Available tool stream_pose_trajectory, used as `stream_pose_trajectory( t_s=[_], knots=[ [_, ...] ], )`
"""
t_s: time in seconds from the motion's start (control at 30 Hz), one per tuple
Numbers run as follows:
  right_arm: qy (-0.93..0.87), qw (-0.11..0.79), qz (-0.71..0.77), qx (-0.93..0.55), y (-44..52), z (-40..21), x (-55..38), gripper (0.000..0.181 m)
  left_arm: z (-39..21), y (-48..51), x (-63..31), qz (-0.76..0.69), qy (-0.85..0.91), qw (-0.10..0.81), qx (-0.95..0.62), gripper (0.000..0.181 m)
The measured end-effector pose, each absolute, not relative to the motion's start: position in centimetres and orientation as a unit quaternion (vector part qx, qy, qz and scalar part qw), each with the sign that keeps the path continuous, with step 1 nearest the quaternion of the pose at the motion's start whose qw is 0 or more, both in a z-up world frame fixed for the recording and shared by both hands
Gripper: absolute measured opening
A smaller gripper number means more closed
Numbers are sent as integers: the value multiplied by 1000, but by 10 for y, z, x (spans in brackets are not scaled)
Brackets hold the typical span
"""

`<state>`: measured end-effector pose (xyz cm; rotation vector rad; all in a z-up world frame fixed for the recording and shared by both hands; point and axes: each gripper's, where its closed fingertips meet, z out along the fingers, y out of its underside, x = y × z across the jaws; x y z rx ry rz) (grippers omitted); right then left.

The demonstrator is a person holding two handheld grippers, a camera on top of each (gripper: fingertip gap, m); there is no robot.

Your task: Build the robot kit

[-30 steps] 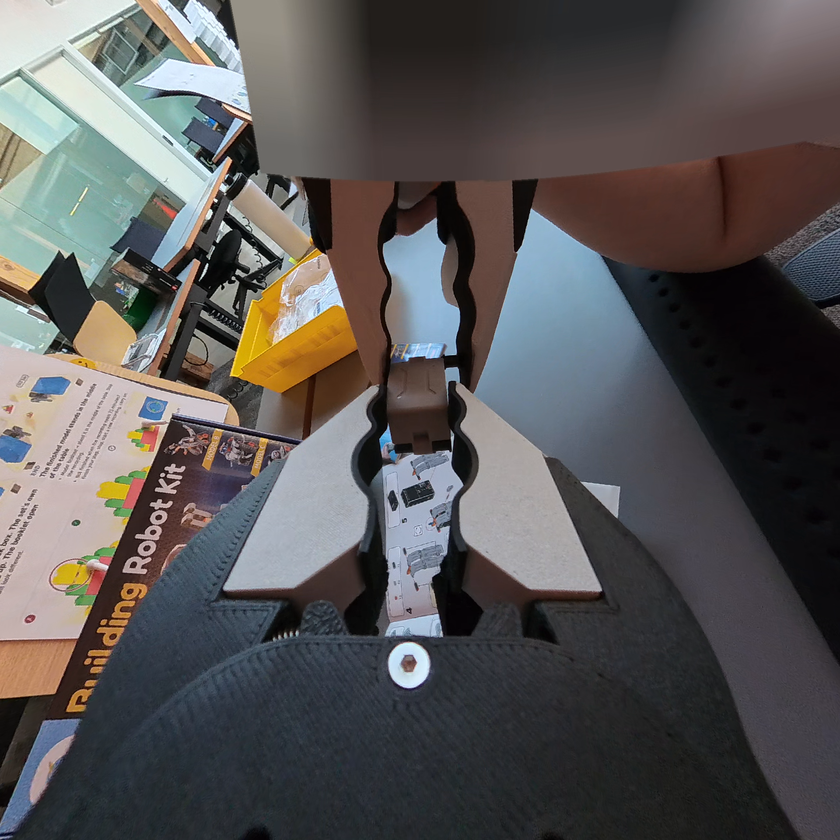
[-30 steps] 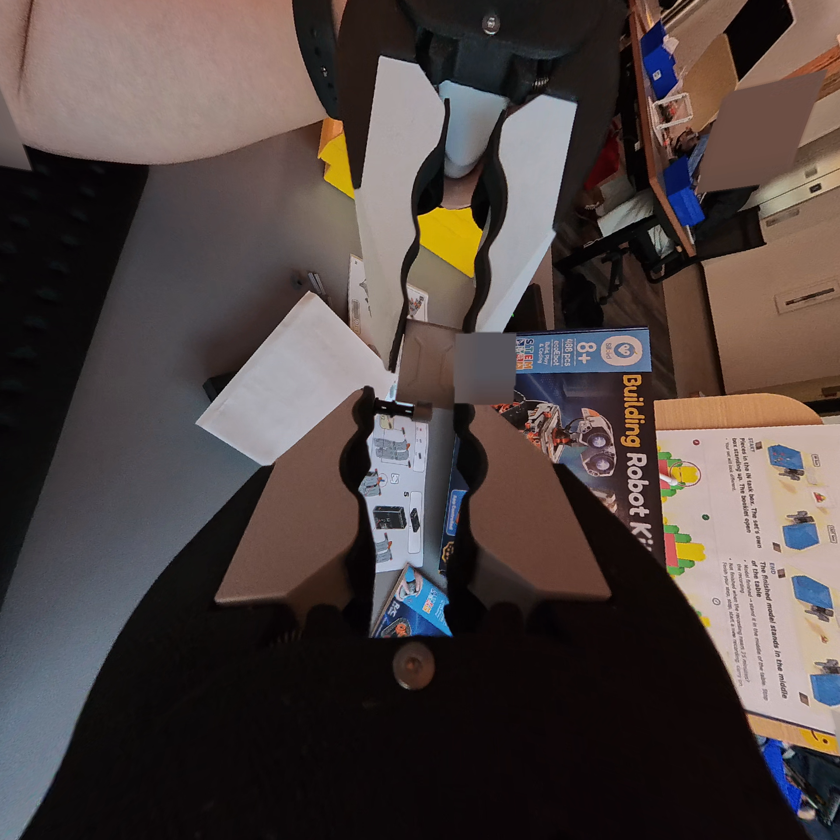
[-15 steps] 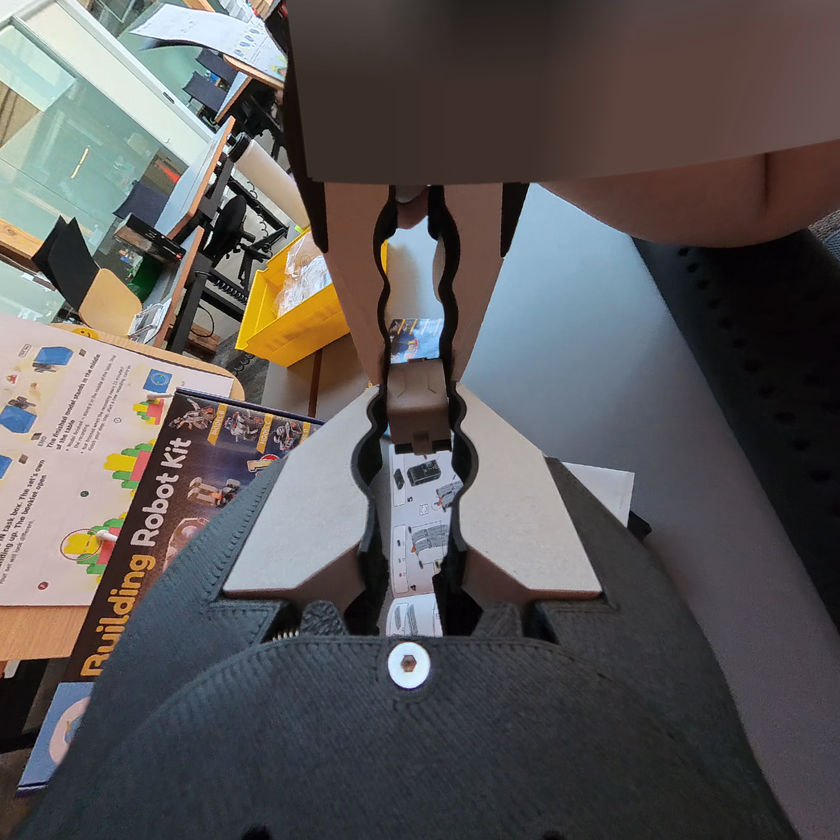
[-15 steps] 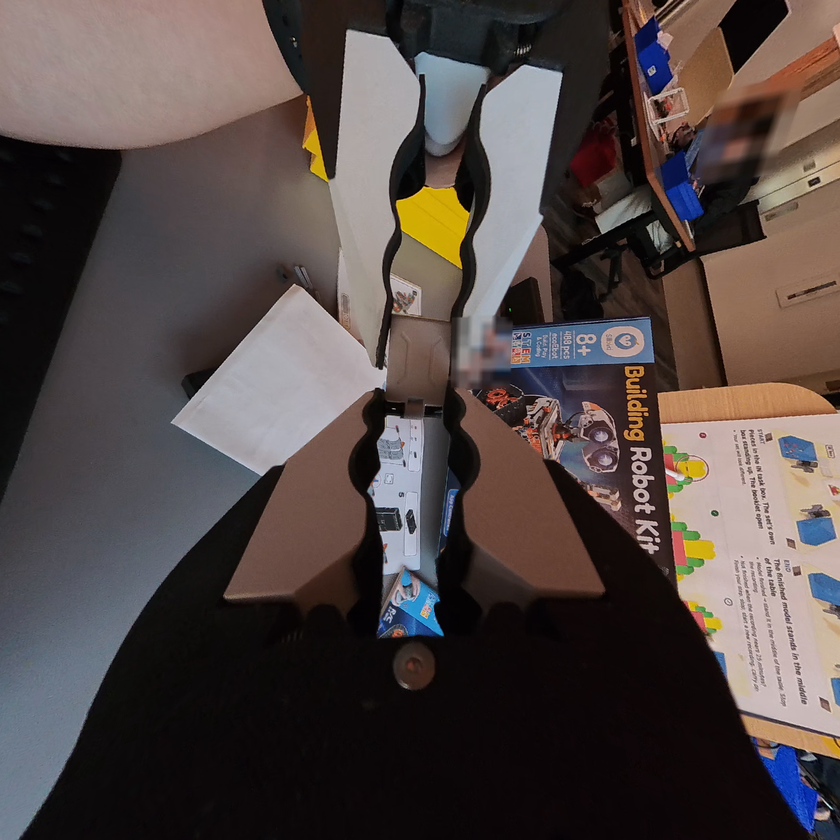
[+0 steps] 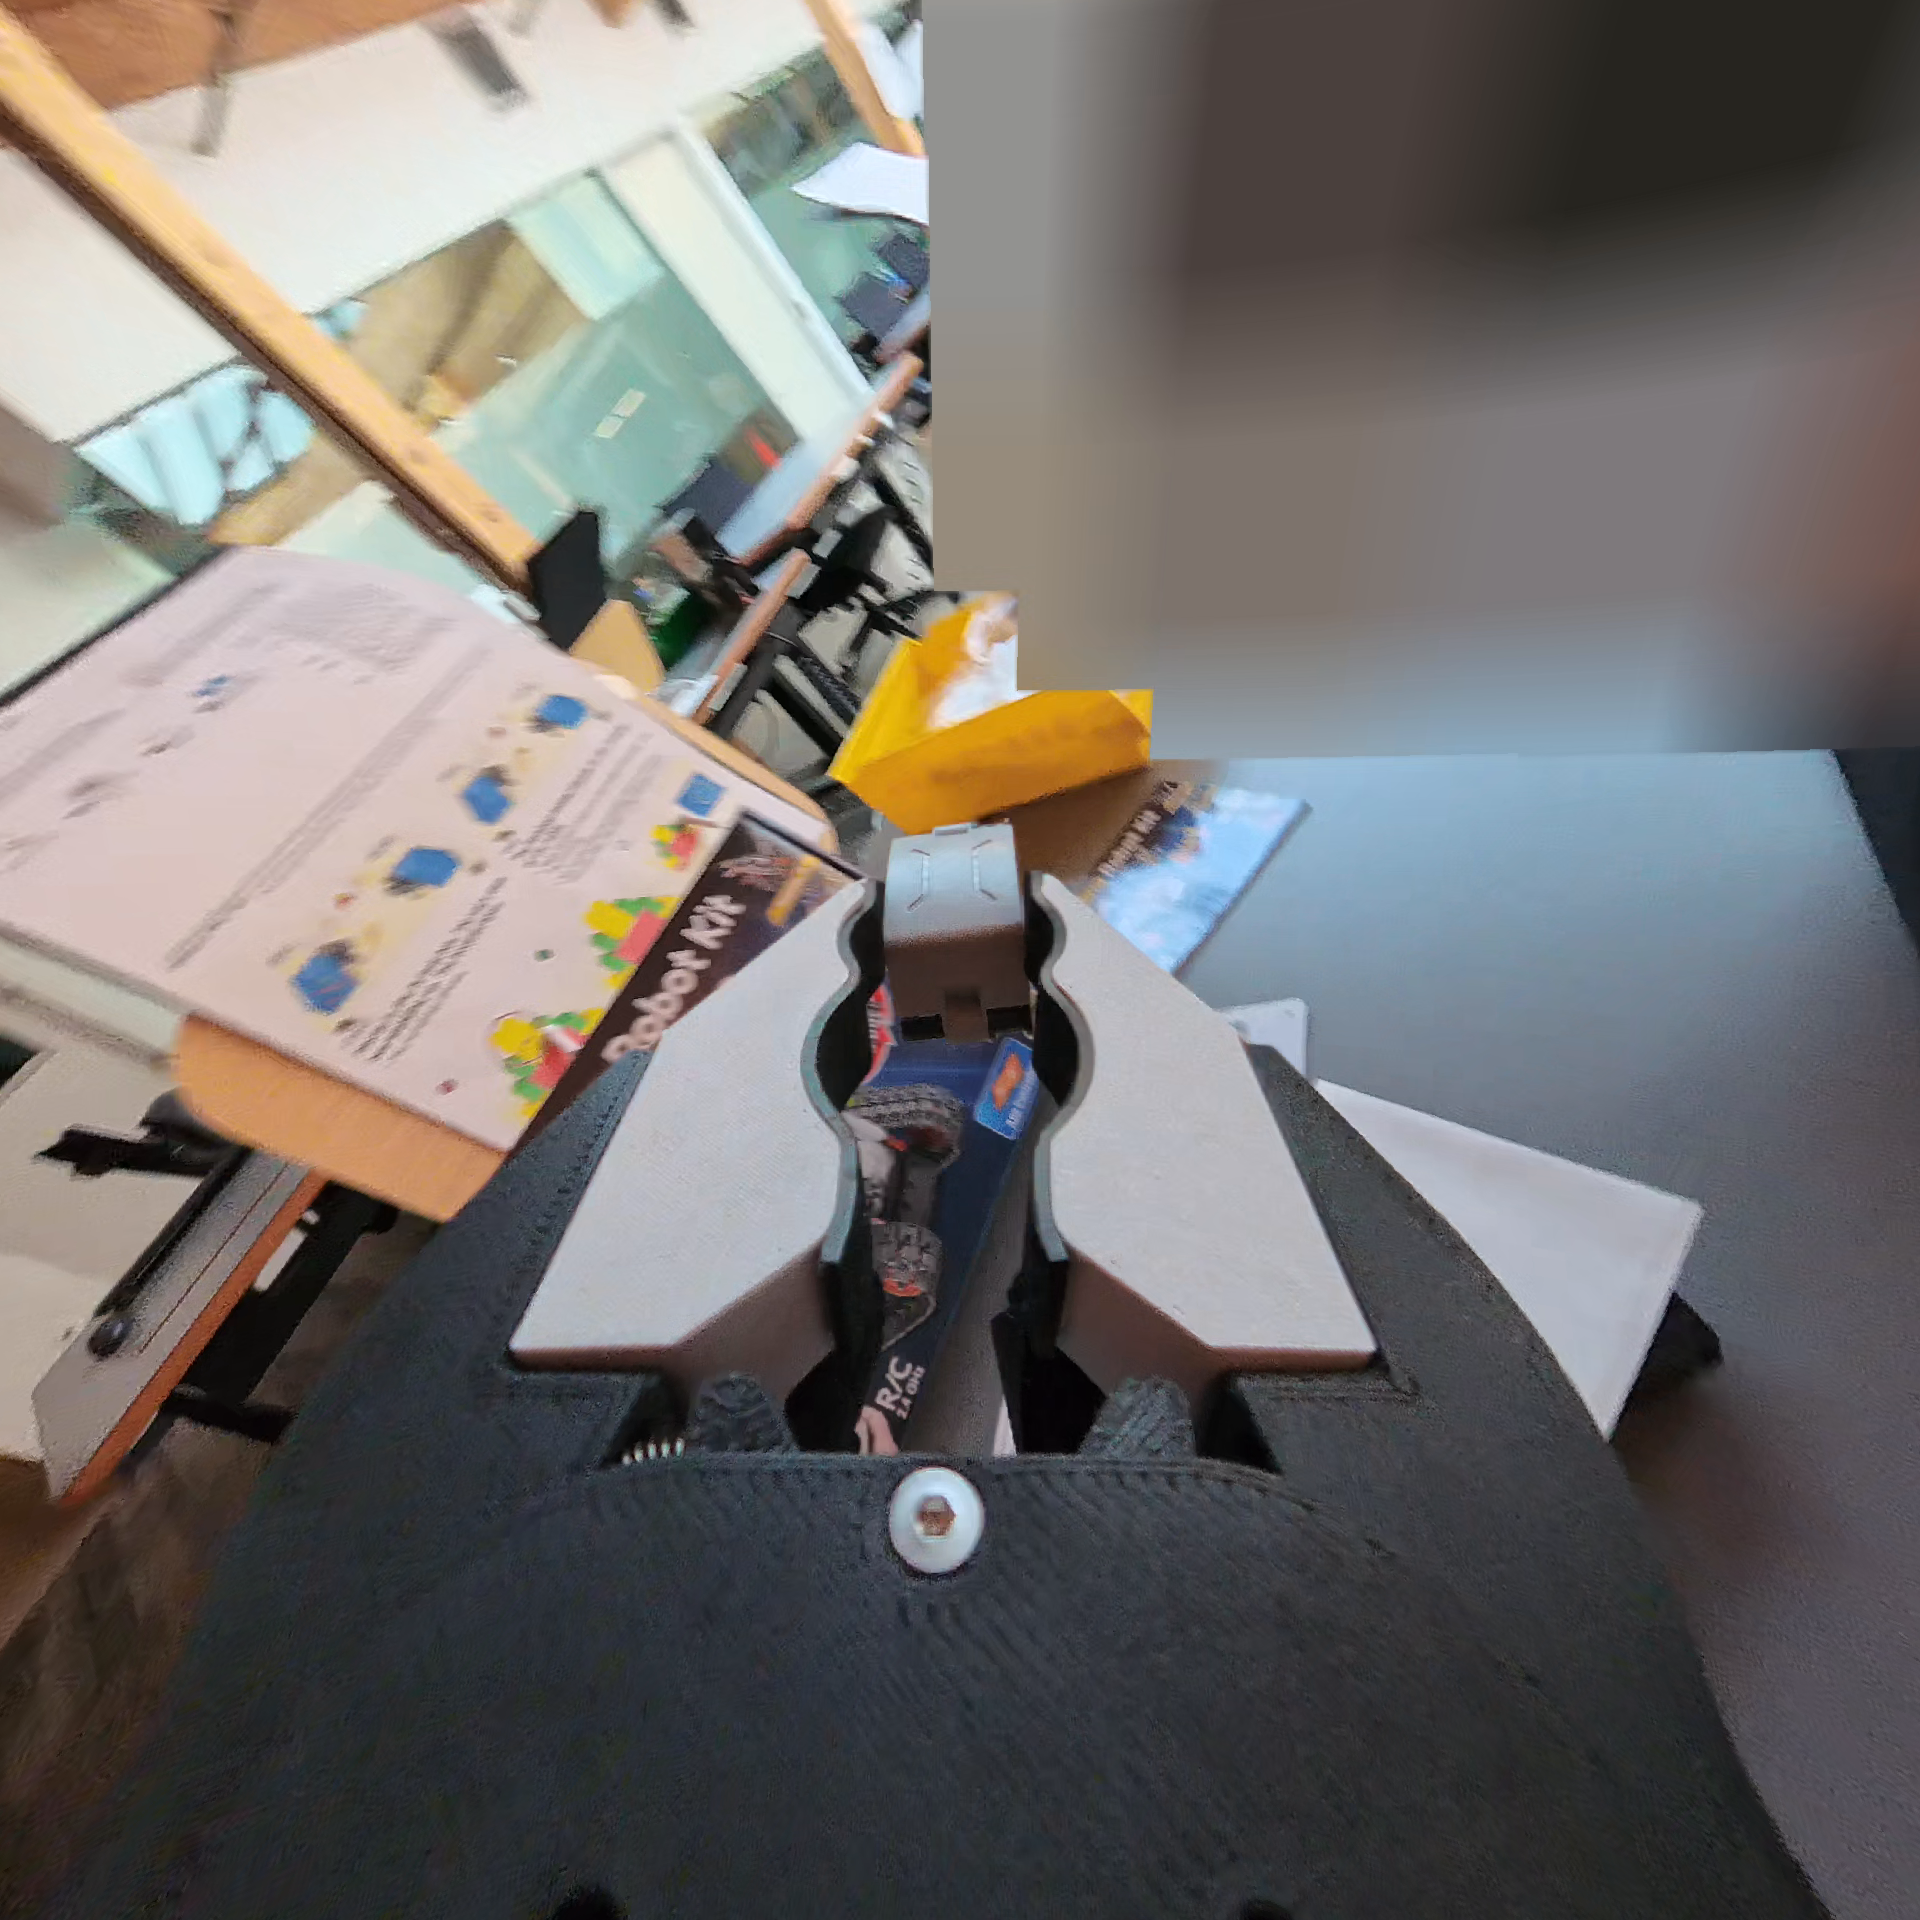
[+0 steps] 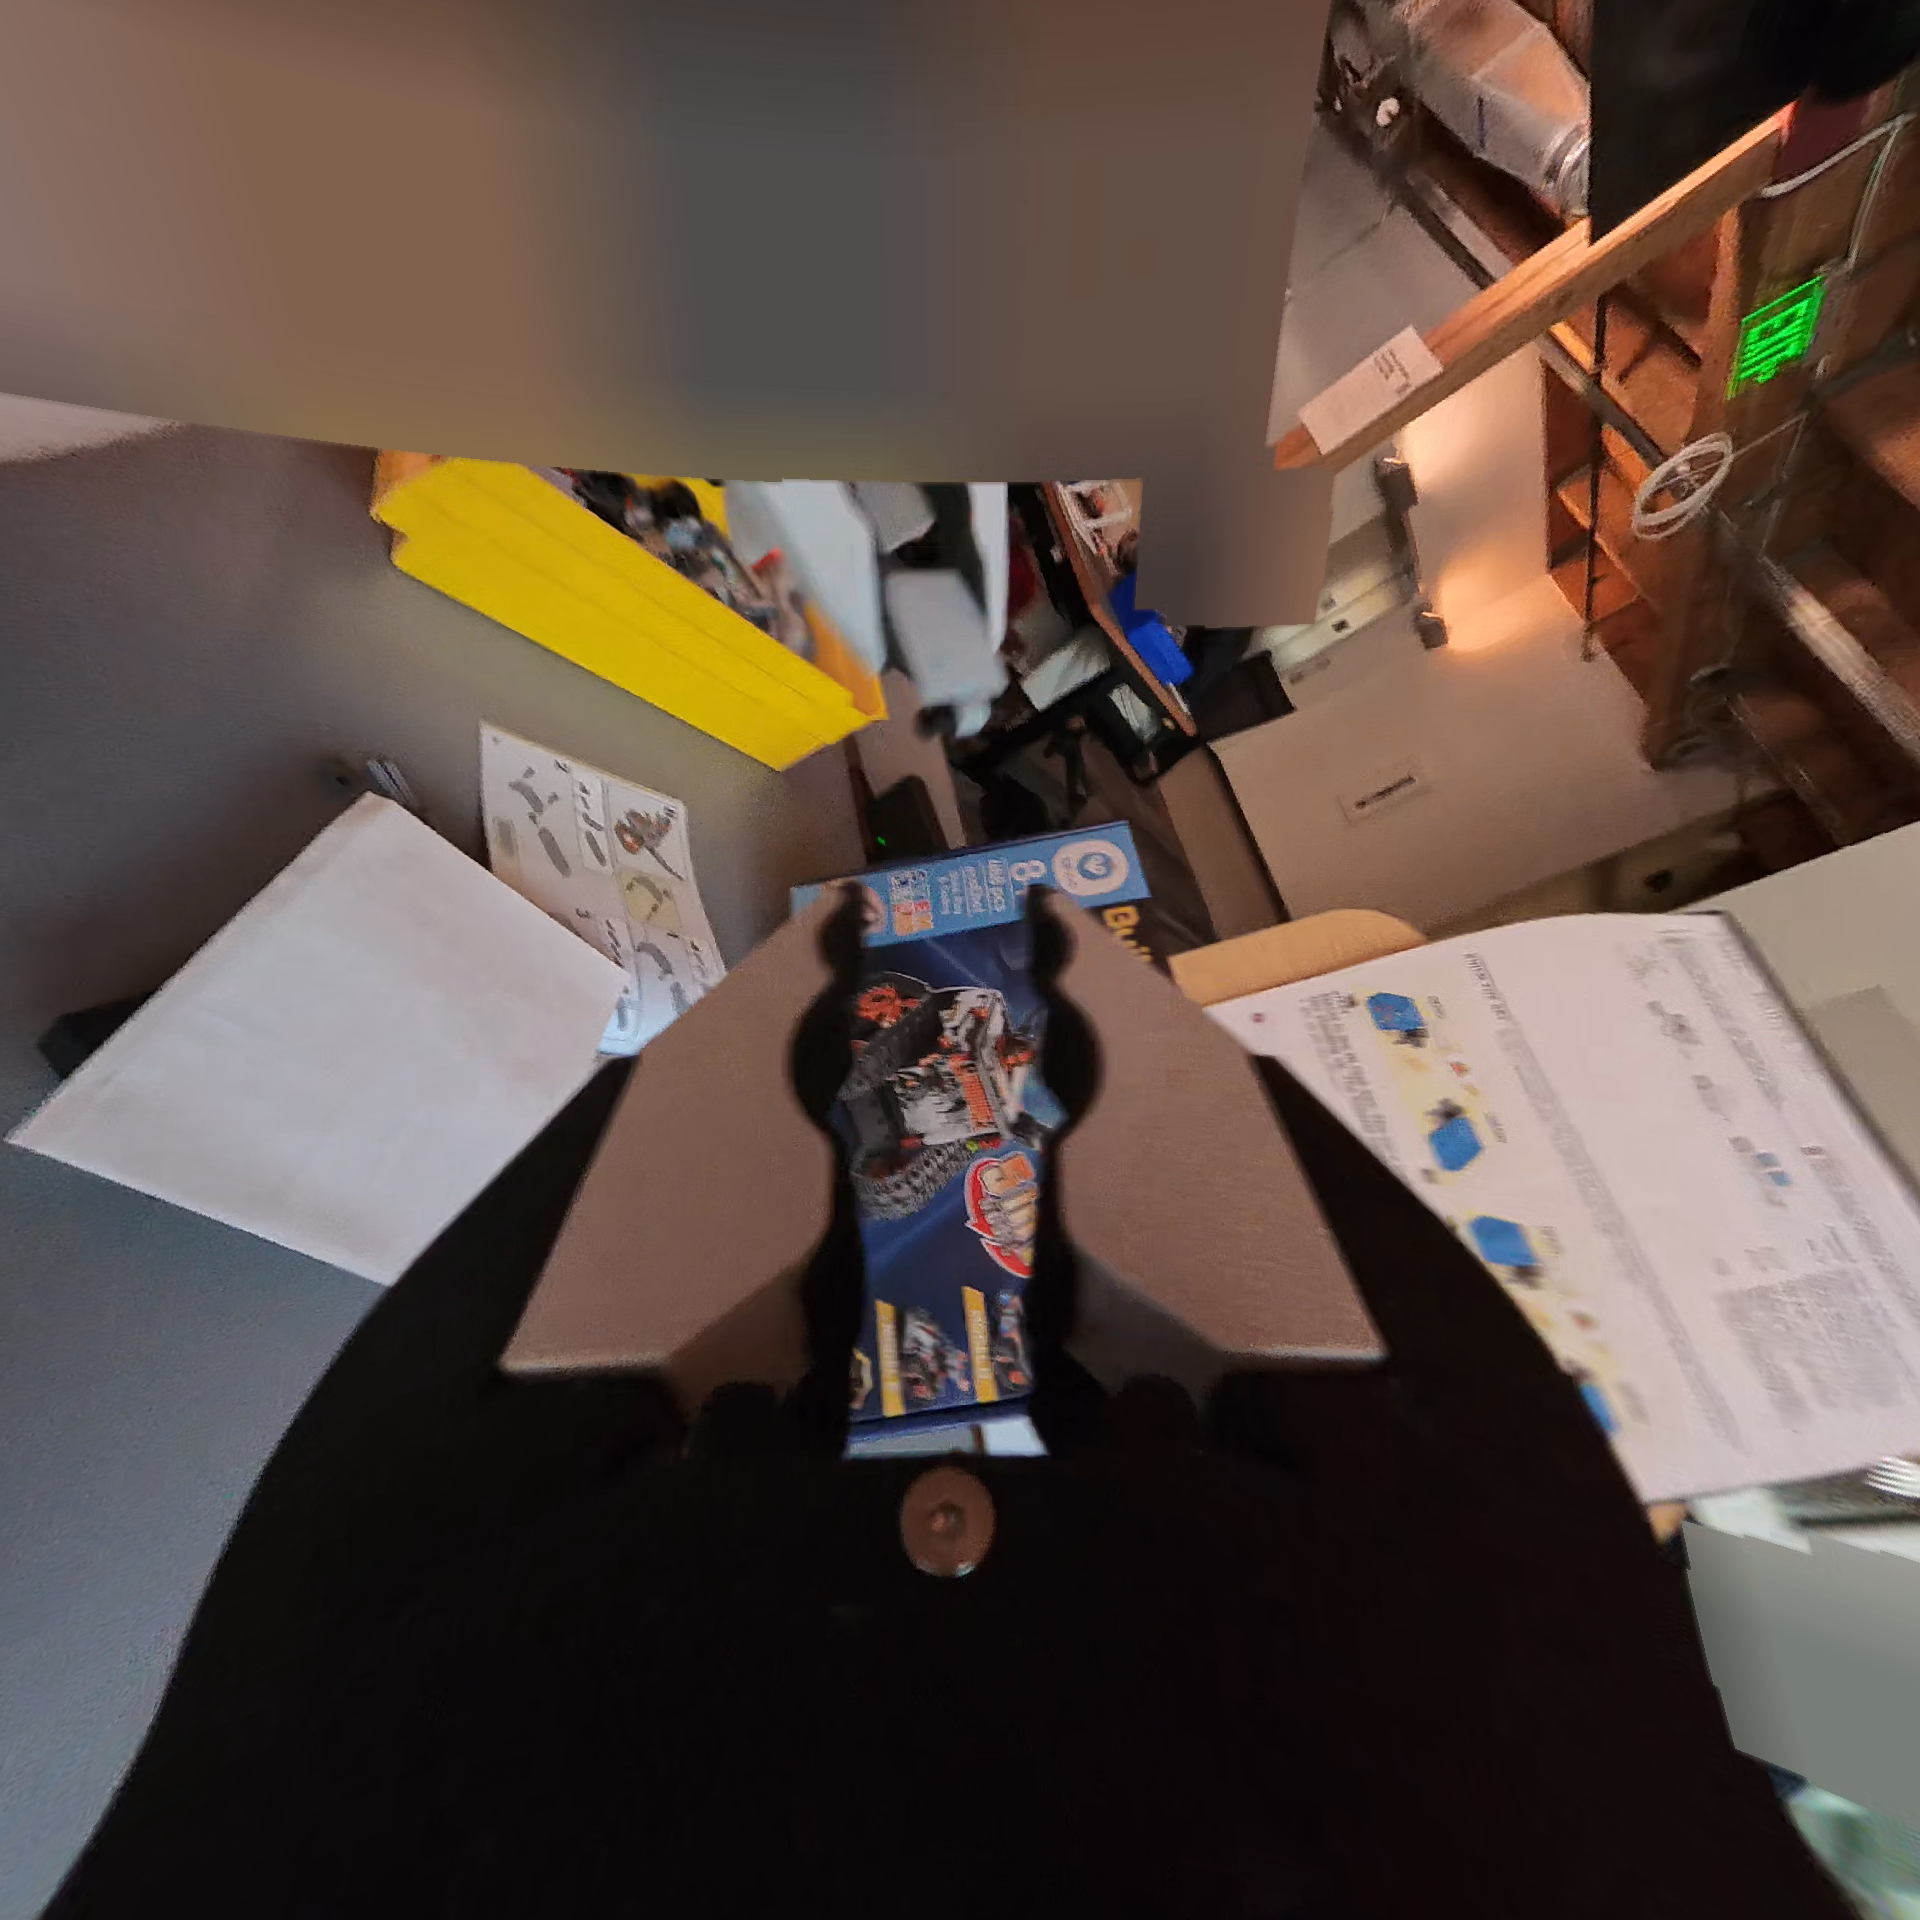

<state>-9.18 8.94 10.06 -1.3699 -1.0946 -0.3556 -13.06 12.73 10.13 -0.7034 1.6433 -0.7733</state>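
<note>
Left gripper clamps a grey block at its fingertips, above the kit box. Right gripper, jaws slightly parted and empty, hangs over the same box; white sheet lies left.

Grey plastic block, dark blue kit box with orange-and-white robot picture, yellow bin, white paper sheet, grey tabletop
</note>
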Motion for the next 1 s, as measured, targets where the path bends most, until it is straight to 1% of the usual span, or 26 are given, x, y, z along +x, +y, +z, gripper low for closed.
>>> stream_pose_trajectory(
  t_s=[0.03,0.13,0.2,0.23,0.27,0.3,0.33,0.37,0.47,0.5,0.57,0.63,0.7,0.77,0.87,0.9,0.97,1.0],
  knots=[
    [-472,627,-126,-608,89,98,-88,2,114,136,-138,-344,670,580,-311,25],
    [-418,641,-74,-640,96,103,-73,0,138,143,-164,-414,622,580,-324,24],
    [-383,672,-78,-629,102,115,-67,0,148,147,-178,-442,602,573,-337,25],
    [-366,690,-83,-619,104,121,-64,15,150,150,-182,-449,594,570,-347,24],
    [-354,695,-82,-621,107,123,-62,35,149,154,-185,-453,588,566,-359,24],
    [-341,689,-83,-634,112,120,-58,49,147,160,-186,-452,585,560,-375,24],
    [-328,684,-92,-645,117,118,-53,58,143,167,-186,-449,582,552,-394,24],
    [-324,680,-103,-650,121,115,-50,61,137,173,-186,-448,581,538,-416,24],
    [-334,665,-123,-656,130,103,-51,60,110,194,-180,-440,579,483,-488,25],
    [-337,659,-128,-661,134,99,-53,58,100,201,-178,-435,577,466,-511,25],
    [-347,639,-139,-672,142,86,-56,47,79,213,-174,-437,570,428,-548,25],
    [-361,622,-154,-678,150,73,-58,23,57,220,-169,-450,566,369,-585,25],
    [-369,614,-151,-681,158,61,-61,0,39,231,-164,-454,552,336,-614,25],
    [-359,615,-131,-690,168,50,-63,0,26,238,-160,-458,539,306,-638,25],
    [-358,615,-83,-697,180,33,-80,0,26,227,-148,-472,548,283,-630,25],
    [-364,620,-81,-690,184,30,-88,2,24,221,-146,-471,558,276,-625,25],
    [-396,626,-78,-667,186,24,-110,31,21,214,-139,-471,566,260,-625,25],
    [-410,624,-88,-659,188,21,-118,36,22,211,-136,-479,563,254,-623,25]
  ],
)
